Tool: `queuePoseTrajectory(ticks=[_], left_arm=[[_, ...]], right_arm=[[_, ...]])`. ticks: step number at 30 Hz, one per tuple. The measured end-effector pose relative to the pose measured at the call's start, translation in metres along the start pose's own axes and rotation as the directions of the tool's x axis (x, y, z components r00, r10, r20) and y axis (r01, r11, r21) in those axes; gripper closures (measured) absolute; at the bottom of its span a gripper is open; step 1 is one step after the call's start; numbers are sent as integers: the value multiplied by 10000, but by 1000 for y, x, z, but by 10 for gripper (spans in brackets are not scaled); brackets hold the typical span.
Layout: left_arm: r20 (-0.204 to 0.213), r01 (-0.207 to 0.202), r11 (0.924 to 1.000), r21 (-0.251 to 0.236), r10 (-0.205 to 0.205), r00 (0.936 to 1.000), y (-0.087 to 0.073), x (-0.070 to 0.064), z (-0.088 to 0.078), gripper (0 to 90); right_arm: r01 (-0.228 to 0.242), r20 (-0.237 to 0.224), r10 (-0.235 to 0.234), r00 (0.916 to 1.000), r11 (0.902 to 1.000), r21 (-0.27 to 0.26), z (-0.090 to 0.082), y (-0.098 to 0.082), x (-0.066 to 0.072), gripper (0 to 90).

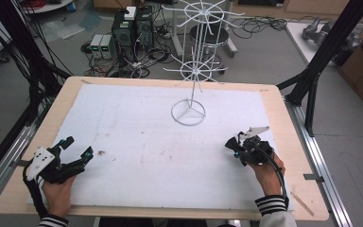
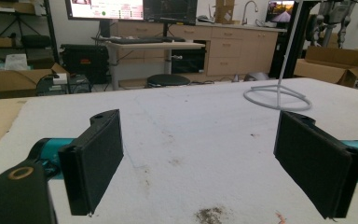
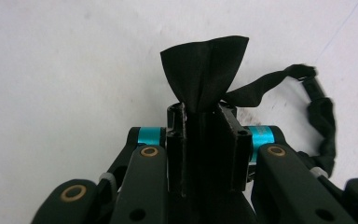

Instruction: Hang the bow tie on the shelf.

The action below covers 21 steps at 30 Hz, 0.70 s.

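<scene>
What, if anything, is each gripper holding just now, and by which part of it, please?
The right gripper is shut on a black fabric piece, pinched at its gathered middle, its strap trailing loose. The left gripper is open, holding nothing.

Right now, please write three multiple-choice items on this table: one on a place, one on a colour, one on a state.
1. Where does the wire rack stand?
A. far middle of the table
B. near left corner
C. on the floor

2. What colour is the cloth in the right gripper?
A. white
B. black
C. red

3. How are the jaws of the left gripper?
A. shut on cloth
B. shut, empty
C. open, empty

Answers:
1 A, its ring base sits mid-table, far side.
2 B, black fabric rises between the jaws.
3 C, bare mat shows between them.
</scene>
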<state>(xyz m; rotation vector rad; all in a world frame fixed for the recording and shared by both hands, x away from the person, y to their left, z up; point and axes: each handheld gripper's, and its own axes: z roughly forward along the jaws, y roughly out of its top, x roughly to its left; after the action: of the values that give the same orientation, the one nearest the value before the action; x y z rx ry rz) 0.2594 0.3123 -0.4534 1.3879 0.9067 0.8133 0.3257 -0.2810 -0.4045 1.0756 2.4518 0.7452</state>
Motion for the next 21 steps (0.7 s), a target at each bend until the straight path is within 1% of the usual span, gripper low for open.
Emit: queuePoseTrajectory(ticks=[2,5,7,8,9,10,12,13,16,17,18,19,20,21], left_arm=[[-4,-6,10000,-1,6,10000,0,0,0,160],[-2,5,10000,-1,-5,10000,0,0,0,159],[-5,2,10000,2,-2,10000,0,0,0,159],[-8,-3,10000,9,3,10000,0,0,0,160],[-12,-4,10000,5,4,10000,0,0,0,160],[-12,1,10000,0,-1,10000,0,0,0,160],[-12,3,10000,3,-3,10000,0,0,0,159],[-12,-1,10000,3,1,10000,0,0,0,160],[-13,1,10000,0,-1,10000,0,0,0,160],[-13,3,10000,3,-3,10000,0,0,0,160],[-11,5,10000,0,-5,10000,0,0,0,160],[-12,3,10000,0,-3,10000,0,0,0,159],[-13,-6,10000,-1,6,10000,0,0,0,160],[-14,-12,10000,1,12,10000,0,0,0,160]], right_arm=[[-120,-32,119,9999,9993,-357,-2,-1,-1,748],[-292,-4,292,9996,9973,-677,-3,-4,-1,748],[-434,39,440,9990,9943,-975,-5,-5,-2,748],[-593,53,607,9981,9883,-1403,-8,-5,-2,748],[-593,53,607,9981,9883,-1403,-8,-5,-2,748],[-711,34,727,9973,9832,-1680,-10,-4,-3,748],[-968,-72,976,9952,9696,-2249,-14,-4,-5,749],[-1087,-147,1084,9940,9640,-2426,-15,-4,-6,749],[-1289,-189,1286,9915,9536,-2721,-20,-3,-9,749],[-1365,-199,1366,9904,9485,-2858,-22,-3,-10,749],[-1479,-258,1470,9888,9420,-3014,-24,-2,-10,749],[-1583,-192,1613,9867,9286,-3356,-28,0,-11,749],[-1612,-192,1651,9861,9219,-3522,-30,1,-11,749],[-1612,-192,1651,9861,9219,-3522,-30,1,-11,749]])
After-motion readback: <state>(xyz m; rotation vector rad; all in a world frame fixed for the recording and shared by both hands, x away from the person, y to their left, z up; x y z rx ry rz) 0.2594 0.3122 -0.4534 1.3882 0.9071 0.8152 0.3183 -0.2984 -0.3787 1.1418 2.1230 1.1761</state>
